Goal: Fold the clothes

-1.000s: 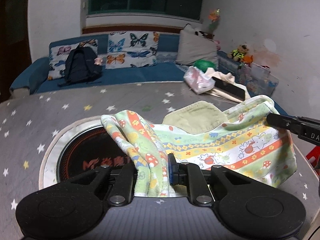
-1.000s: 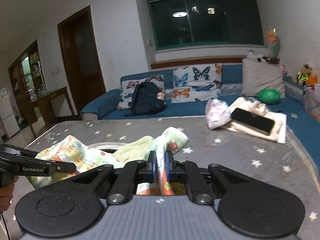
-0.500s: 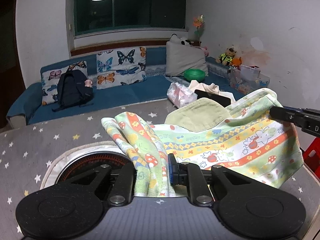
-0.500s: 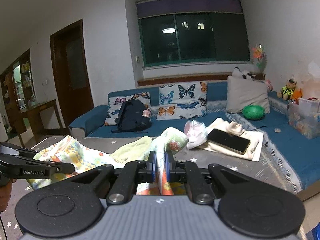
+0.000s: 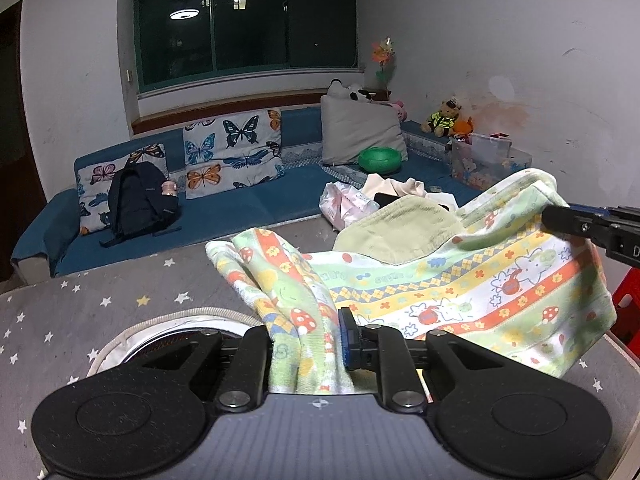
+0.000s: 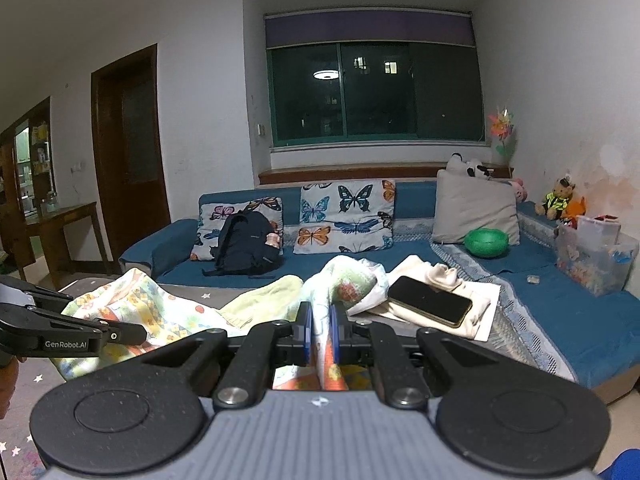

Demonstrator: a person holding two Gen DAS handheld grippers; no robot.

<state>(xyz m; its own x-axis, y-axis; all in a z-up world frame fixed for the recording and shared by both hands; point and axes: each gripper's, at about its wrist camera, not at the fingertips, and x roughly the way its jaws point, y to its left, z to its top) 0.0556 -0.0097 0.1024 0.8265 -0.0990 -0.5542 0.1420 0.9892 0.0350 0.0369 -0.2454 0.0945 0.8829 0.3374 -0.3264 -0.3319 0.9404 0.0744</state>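
Note:
A child's printed garment (image 5: 460, 280), striped with mushrooms and rabbits and lined in pale green, hangs stretched between both grippers above the grey star-patterned table (image 5: 100, 308). My left gripper (image 5: 306, 332) holds one bunched corner; its jaws are opening slightly, with the cloth still filling the gap. In the same view my right gripper (image 5: 560, 216) pinches the far corner at the right edge. In the right wrist view my right gripper (image 6: 320, 320) is shut tight on a thin fold of the garment (image 6: 152, 304). The left gripper (image 6: 120, 334) shows at the left edge there.
A round inset (image 5: 168, 344) lies in the table under the garment. Beyond the table's far edge a phone (image 6: 430, 300) rests on cream cloth on a blue sofa (image 6: 560, 304). A backpack (image 6: 244, 244), a green bowl (image 6: 486, 243) and cushions sit there too. A red stool (image 5: 628, 300) stands at the right.
Both grippers have risen with the garment, lifting it off the table. Both views now show more of the sofa and window and less of the table.

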